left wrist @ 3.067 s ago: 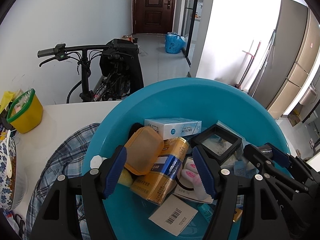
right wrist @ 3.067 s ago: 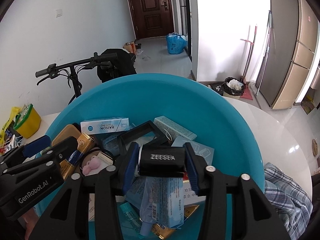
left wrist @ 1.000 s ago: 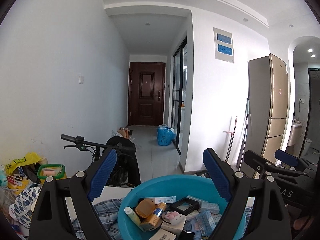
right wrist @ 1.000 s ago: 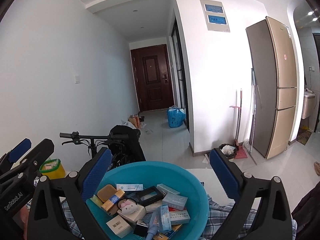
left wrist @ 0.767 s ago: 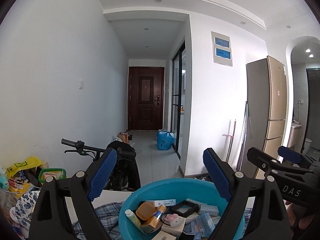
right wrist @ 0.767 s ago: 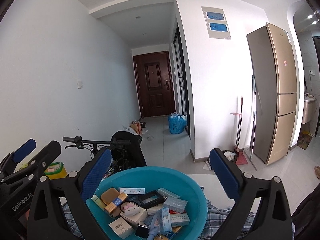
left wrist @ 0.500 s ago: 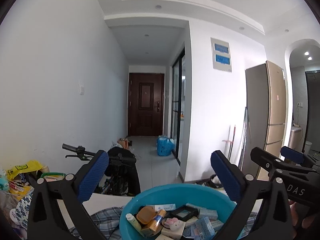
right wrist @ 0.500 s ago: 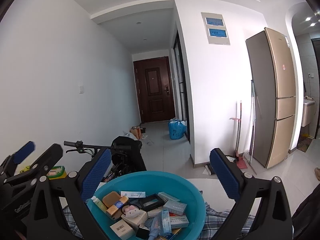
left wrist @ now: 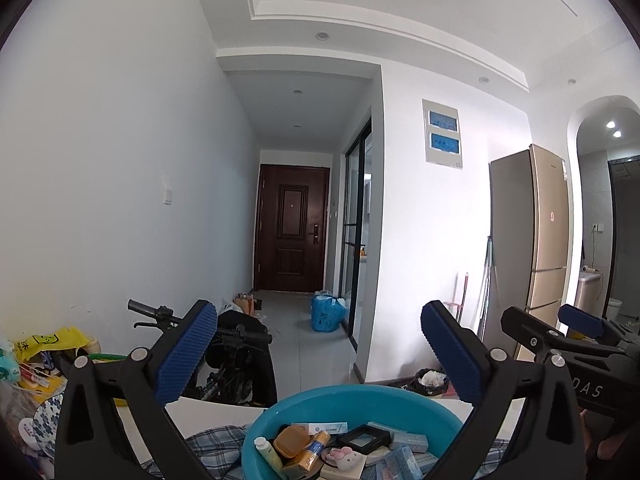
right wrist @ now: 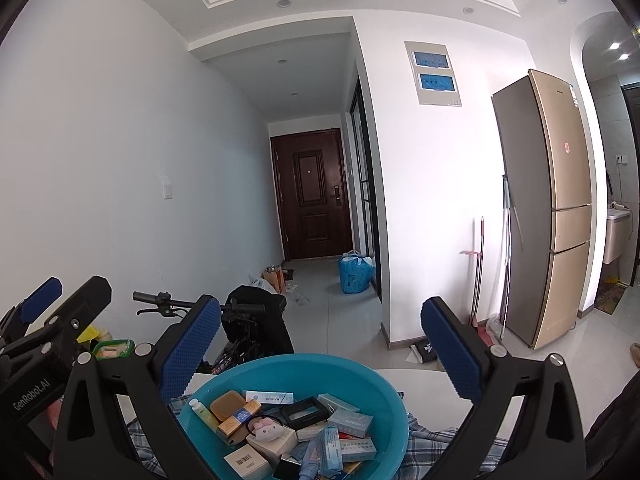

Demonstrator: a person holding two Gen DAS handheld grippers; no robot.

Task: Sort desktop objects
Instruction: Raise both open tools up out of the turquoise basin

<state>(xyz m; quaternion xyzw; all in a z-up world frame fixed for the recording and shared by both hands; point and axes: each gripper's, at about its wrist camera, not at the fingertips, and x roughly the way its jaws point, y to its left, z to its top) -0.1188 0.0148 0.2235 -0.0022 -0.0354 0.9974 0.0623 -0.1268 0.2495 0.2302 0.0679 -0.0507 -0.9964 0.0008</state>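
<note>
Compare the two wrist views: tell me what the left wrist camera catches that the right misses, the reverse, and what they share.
Only the left wrist view shows the yellow bag and the patterned plate at its left edge, plus the right gripper from the side. Only the right wrist view shows the barcoded box in the basin and the left gripper from the side. Both show the blue basin full of small items, the bicycle, the dark door and the fridge.

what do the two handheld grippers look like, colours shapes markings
Both the left gripper and the right gripper are matte black, angular frames with silver screw heads. Each finger carries a long blue textured pad. White lettering marks their sides: "GenRobot.AI" on the left, "DAS" on the right.
</note>
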